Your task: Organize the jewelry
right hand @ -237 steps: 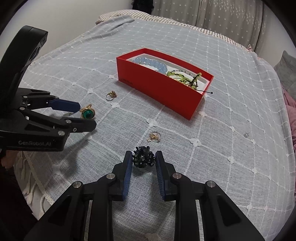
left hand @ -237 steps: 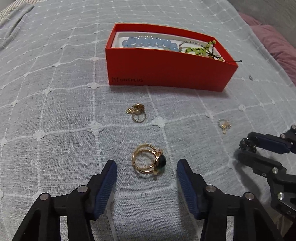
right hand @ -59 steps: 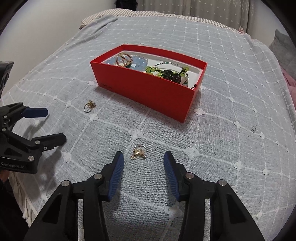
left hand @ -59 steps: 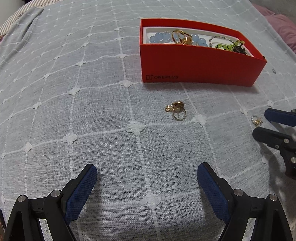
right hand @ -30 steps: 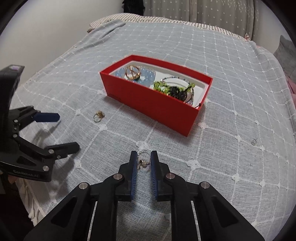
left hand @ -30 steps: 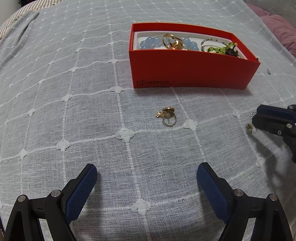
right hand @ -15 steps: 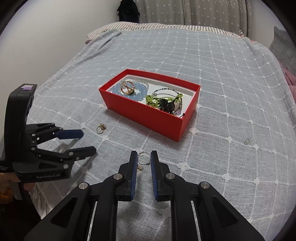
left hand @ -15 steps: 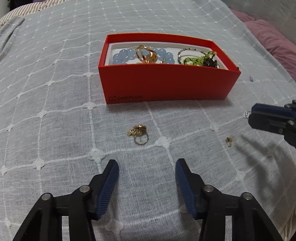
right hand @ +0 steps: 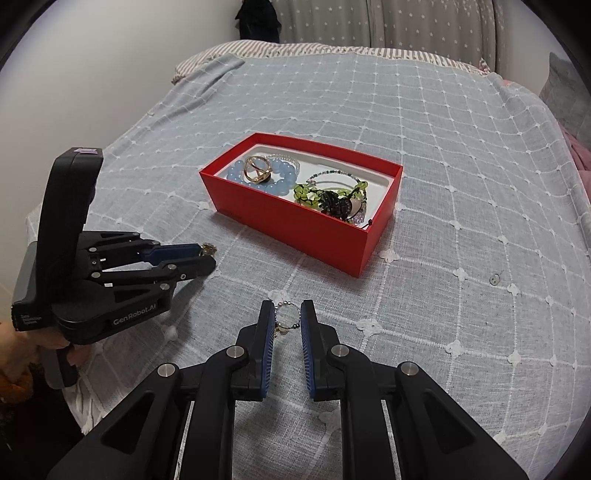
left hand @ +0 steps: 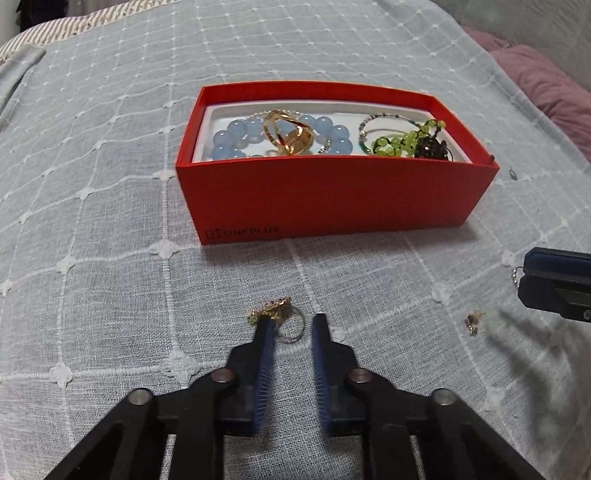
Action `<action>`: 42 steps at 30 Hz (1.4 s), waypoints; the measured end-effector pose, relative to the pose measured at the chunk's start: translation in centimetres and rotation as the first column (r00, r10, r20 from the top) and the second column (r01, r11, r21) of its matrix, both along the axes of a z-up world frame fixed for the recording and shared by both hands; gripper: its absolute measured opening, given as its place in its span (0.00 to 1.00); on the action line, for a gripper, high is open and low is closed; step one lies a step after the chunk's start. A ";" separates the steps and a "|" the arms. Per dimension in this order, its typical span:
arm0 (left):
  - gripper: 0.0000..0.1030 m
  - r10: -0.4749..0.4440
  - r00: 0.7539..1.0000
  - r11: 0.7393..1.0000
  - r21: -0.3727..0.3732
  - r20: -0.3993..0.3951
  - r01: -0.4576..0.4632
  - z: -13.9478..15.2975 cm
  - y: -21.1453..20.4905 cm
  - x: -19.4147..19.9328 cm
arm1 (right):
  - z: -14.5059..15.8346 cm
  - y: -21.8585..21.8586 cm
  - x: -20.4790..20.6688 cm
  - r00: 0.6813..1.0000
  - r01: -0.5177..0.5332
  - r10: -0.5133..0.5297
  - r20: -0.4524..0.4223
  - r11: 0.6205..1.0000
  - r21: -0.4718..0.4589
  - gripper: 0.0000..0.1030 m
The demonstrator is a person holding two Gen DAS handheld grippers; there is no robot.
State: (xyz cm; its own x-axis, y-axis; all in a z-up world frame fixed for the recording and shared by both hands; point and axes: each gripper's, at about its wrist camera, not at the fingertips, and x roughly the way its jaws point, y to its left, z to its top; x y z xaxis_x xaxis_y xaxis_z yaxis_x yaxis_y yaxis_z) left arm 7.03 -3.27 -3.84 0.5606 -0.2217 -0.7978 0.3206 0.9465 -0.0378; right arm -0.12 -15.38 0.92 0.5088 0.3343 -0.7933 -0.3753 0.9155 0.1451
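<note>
The small gold ring (left hand: 283, 320) with an ornate top lies on the bedspread in front of the red box (left hand: 332, 199), between the fingers of the left gripper (left hand: 291, 325), whose jaws have just been closing; the left pad looks to be touching the ornament, though whether both pads press on it cannot be told. The box front reads "ONEPLUS" beside a small square logo, and the left gripper's black body carries "GenRobot.AI" in pale letters, seen from the right wrist. Inside the box lie a pale blue bead bracelet (left hand: 240, 138), a large gold ring (left hand: 291, 134), a green bead bracelet (left hand: 397, 140) and a dark bead ornament (left hand: 428, 147). The right gripper (right hand: 287, 317) pinches a thin beaded ring (right hand: 288, 314) between its blue pads, above the cloth. A tiny gold piece (left hand: 472, 323) lies alone on the grey bedspread (right hand: 443, 147), which is gridded with white stitching and small flowers. Beyond it are a striped pillow (right hand: 295, 48), a star-dotted curtain (right hand: 424, 26) and a plain pale wall (right hand: 92, 74).
</note>
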 end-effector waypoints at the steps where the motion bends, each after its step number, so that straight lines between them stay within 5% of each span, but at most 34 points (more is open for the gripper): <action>1: 0.06 -0.003 1.000 1.000 0.009 0.002 0.003 0.0 -0.1 -0.1 | 0.0 -0.1 0.0 1.000 0.001 -0.001 -0.001 1.000 0.000 0.14; 12: 0.00 -0.014 1.000 1.000 0.010 0.009 0.014 0.6 0.5 -1.2 | 0.1 -0.3 0.0 1.000 0.006 -0.006 0.003 1.000 0.004 0.14; 16: 0.01 -0.050 0.996 0.999 0.016 0.074 0.049 1.6 0.4 -1.9 | 0.2 -0.2 -0.2 1.000 0.003 -0.003 0.003 1.000 0.007 0.14; 17: 0.08 -0.061 0.994 0.998 0.024 0.088 0.059 1.7 0.4 -2.1 | 0.2 -0.1 -0.2 1.000 0.002 -0.002 0.003 1.000 0.007 0.14; 19: 0.42 -0.095 0.990 0.995 0.040 0.107 0.091 1.8 0.0 -2.0 | 0.3 -0.1 -0.2 1.000 0.001 -0.001 0.001 1.000 0.009 0.15; 23: 0.51 -0.166 0.979 0.984 0.091 0.119 0.156 1.1 -0.7 -1.2 | 0.3 -0.1 -0.2 1.000 0.003 -0.003 -0.001 1.000 0.013 0.14; 26: 0.50 -0.182 0.978 0.980 0.095 0.099 0.173 0.3 -0.6 -0.6 | 0.3 -0.2 -0.2 1.000 0.003 -0.003 -0.001 1.000 0.013 0.14; 37: 0.09 -0.213 0.973 0.975 0.081 0.088 0.206 0.0 -0.5 -0.4 | 0.1 -0.4 -0.1 1.000 0.007 -0.007 -0.010 1.000 0.012 0.14; 42: 0.04 -0.217 0.972 0.974 0.093 0.095 0.208 0.0 -0.6 -0.5 | 0.1 -0.4 -0.1 1.000 0.006 -0.006 -0.008 1.000 0.013 0.14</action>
